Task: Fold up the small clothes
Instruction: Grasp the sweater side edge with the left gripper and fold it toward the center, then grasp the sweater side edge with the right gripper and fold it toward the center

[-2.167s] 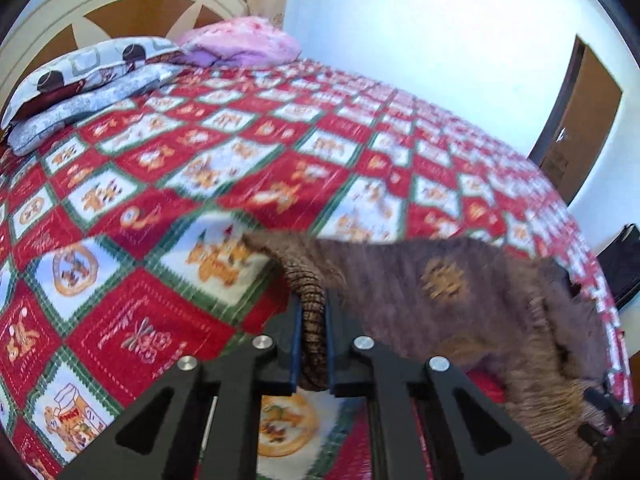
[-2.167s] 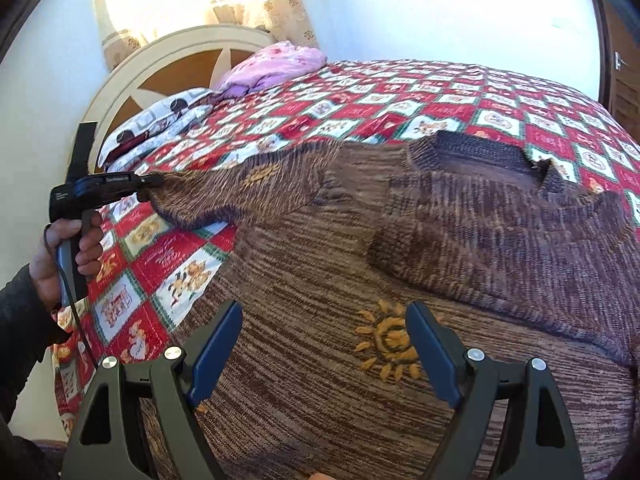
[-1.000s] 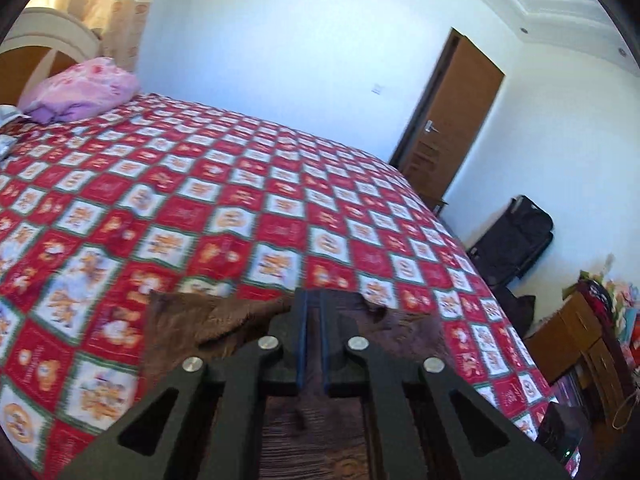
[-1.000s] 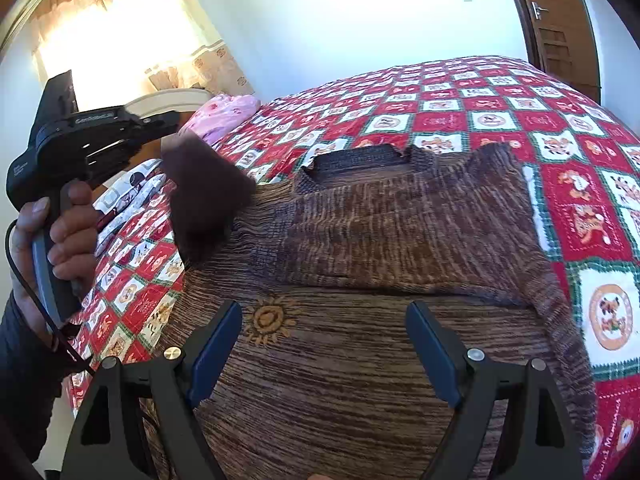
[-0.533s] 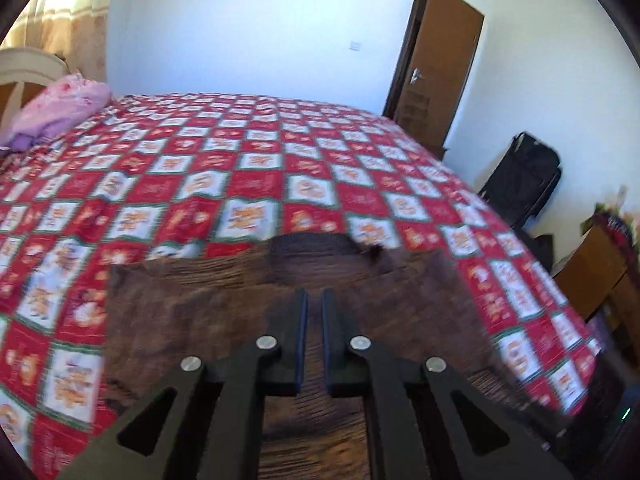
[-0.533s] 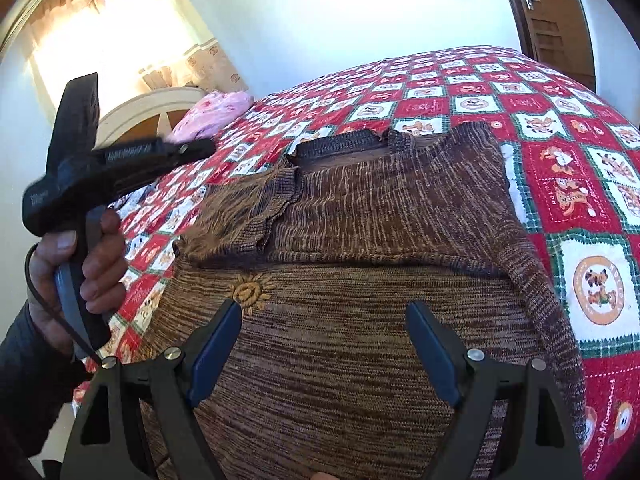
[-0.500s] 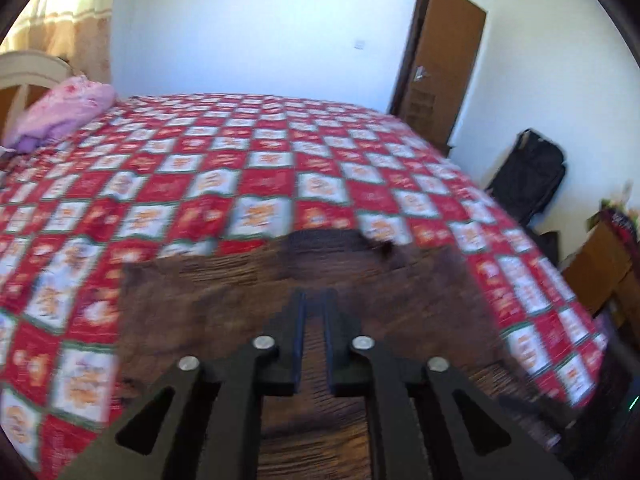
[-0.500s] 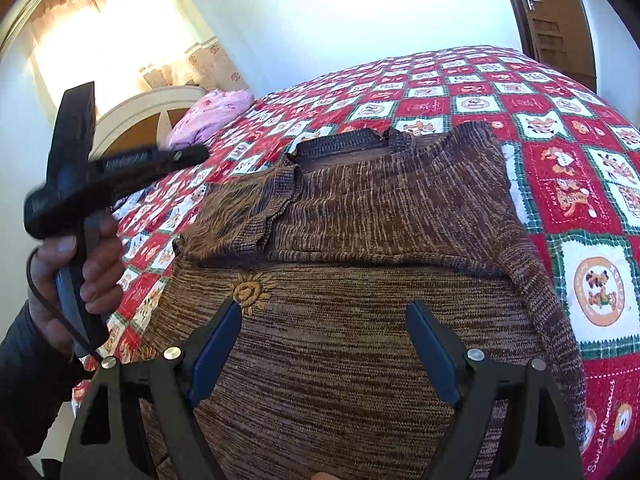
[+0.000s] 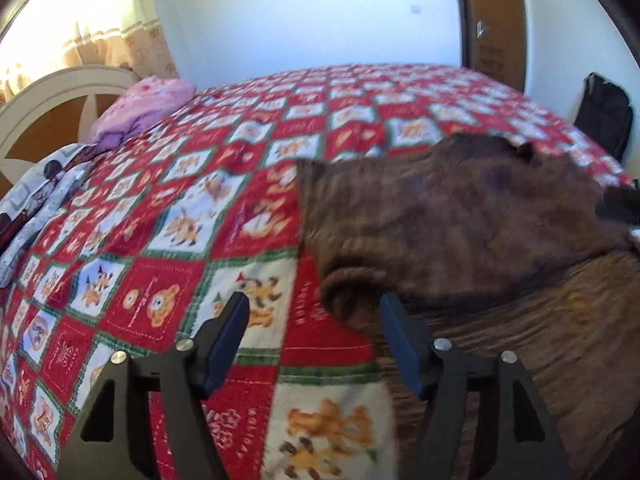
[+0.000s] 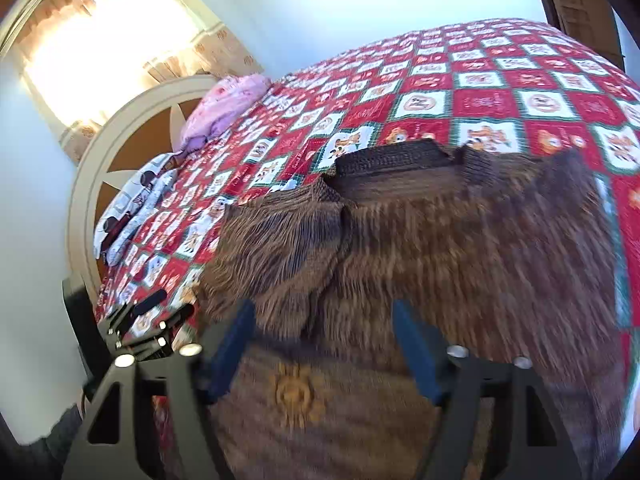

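A brown knitted sweater [image 10: 460, 248] lies flat on the red patchwork bedspread [image 10: 480, 80], both sleeves folded across its chest, collar at the far end, an orange sun motif [image 10: 294, 394] near me. My right gripper [image 10: 324, 348] is open and empty just above the sweater's lower body. My left gripper [image 9: 314, 336] is open and empty over the bedspread [image 9: 168, 240], at the sweater's [image 9: 460, 216] left edge by the folded sleeve cuff [image 9: 352, 284]. It also shows in the right wrist view [image 10: 160, 320]. Both views are motion-blurred.
Pillows [image 9: 36, 200] and a pink bundle [image 9: 140, 108] lie by the round headboard [image 10: 120, 152]. A brown door [image 9: 492, 20] and a black bag [image 9: 604, 120] stand beyond the bed's far side. Curtains [image 10: 112, 40] hang behind the headboard.
My left gripper has let go of the sleeve, opened, and pulled back left and down to the sweater's edge. The sleeve now lies across the chest. My right gripper stayed open and shifted slightly.
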`<state>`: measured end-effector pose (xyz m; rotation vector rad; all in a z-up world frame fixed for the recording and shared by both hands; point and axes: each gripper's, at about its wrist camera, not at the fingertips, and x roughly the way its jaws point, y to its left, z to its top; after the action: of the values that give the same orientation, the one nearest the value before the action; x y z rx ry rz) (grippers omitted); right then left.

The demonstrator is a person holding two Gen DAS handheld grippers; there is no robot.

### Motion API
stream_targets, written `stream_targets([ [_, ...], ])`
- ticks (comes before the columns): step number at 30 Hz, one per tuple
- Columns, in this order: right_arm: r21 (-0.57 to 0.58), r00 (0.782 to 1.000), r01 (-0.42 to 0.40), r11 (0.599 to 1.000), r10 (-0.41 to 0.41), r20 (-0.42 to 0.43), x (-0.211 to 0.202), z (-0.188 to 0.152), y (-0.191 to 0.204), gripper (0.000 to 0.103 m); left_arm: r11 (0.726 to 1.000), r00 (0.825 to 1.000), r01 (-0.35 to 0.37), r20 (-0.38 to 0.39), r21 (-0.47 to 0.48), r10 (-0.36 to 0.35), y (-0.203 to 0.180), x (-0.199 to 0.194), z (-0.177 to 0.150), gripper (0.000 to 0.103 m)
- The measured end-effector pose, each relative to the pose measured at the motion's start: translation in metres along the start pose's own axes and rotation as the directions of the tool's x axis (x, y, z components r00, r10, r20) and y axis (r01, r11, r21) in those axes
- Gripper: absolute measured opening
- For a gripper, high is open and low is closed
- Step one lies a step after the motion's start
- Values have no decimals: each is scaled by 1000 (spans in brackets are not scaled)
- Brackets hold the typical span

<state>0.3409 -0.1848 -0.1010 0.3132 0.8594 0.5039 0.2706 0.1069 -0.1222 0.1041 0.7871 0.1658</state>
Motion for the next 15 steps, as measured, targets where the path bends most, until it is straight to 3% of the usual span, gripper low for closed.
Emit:
stream_targets([
  [5,13,999,28,1000,-27,-47,38,16,8,65,998,1000,10,-29,-58,-11,11,21,-5,74],
  [10,-19,992,67,998,-68,-107,68,8,15,61,992,999,47,-9,-114,-49,19,20,-12,77],
  [11,-35,992,78,996,-81,-98,70,8,18,57,993,999,43,-6,-113,-44,18,19,-12,78],
  [13,-52,992,73,996,-78,-96,71,9,23,25,994,1000,27,-2,-104,-27,16,19,-12,82],
  [15,-78,993,72,994,-78,-84,71,9,29,9,995,1000,22,-5,-100,-23,15,20,-13,82],
])
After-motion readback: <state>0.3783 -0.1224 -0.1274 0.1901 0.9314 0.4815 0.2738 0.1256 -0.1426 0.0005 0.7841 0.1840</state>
